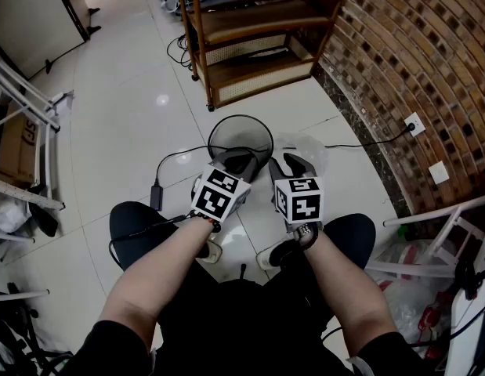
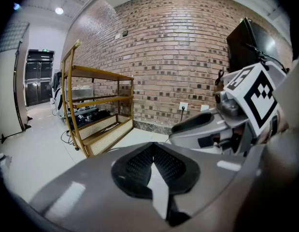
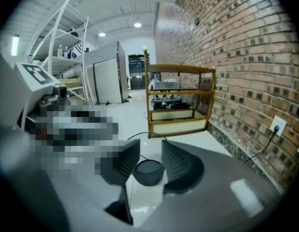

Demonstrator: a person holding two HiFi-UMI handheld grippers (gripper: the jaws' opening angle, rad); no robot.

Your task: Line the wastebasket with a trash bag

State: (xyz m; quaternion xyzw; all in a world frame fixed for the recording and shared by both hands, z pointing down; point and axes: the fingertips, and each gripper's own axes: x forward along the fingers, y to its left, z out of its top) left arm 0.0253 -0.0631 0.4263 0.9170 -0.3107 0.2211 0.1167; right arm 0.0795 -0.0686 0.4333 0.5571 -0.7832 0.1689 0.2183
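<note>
Looking down from the chair: wastebasket (image 1: 220, 134) is standing upright on the white floor, just ahead of both grippers. Its mouth is pointing straight up and its axis is running vertical. It's round, so no side is mattering for approach, and it's showing no liner yet.

A crumpled clear sheet, which I'm reading as the trash bag (image 1: 309, 149), is lying on the floor touching or just beside the basket's right side. It's bunched up, so I can't tell its long axis or where its opening is facing.

Left gripper (image 1: 240, 164) is hanging over the basket's near rim with its jaws pressing together on nothing. Right gripper (image 1: 293, 165) is sitting with its jaws about half apart and empty. In its own view the basket is only showing through the gap, well beyond the pads.

The right gripper is pointing at the bag and sitting nearer it, so I'm judging the bag pick is falling to the right: forward and down.
</note>
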